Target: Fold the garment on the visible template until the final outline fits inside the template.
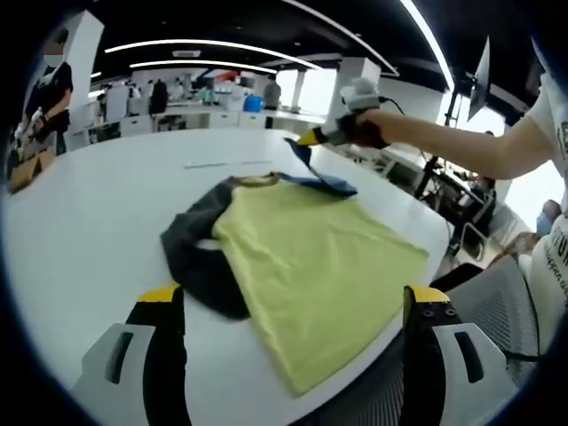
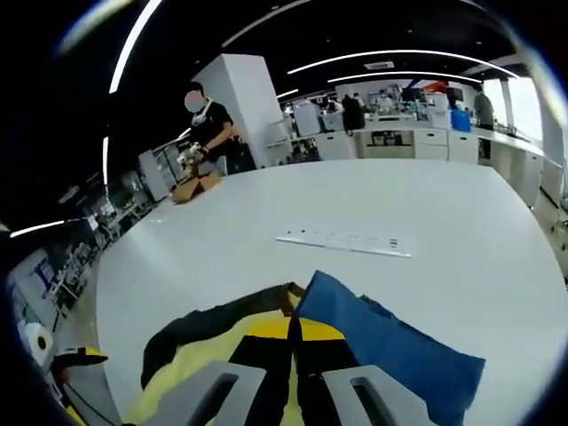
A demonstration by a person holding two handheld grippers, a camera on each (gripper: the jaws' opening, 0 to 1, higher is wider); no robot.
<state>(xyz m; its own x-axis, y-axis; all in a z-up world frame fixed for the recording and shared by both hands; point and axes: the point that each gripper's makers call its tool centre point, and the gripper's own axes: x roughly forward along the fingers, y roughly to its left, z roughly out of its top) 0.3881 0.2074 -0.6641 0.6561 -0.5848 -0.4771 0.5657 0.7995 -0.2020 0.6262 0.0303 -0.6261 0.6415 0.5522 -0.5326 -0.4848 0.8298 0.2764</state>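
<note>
Item: yellow-green cloth T-shirt w/ dark grey sleeves and a blue sleeve (image 1: 319,266), lying mostly flat on the large white table (image 1: 80,231), body spread toward the near edge. One dark grey sleeve (image 1: 191,253) is bunched at the shirt's side; collar end points toward table centre.

Left gripper (image 1: 293,311): black jaws w/ yellow tips, set wide apart, nothing between them, hovering short of the shirt's near hem.

Right gripper (image 2: 295,355): jaws closed together, pinching the blue sleeve (image 2: 382,351) near the collar. In left gripper view the same tool (image 1: 312,136) sits in a person's hand (image 1: 364,129), w/ the blue cloth lifted off the table and hanging down to the shirt.

Other: long white flat strip w/ small markings (image 2: 346,240) on table beyond the shirt, well apart from it. Person in dark top (image 2: 211,129) at far side beside a brown cardboard box (image 2: 195,186). Office desks and ceiling light strips in bkgd.
</note>
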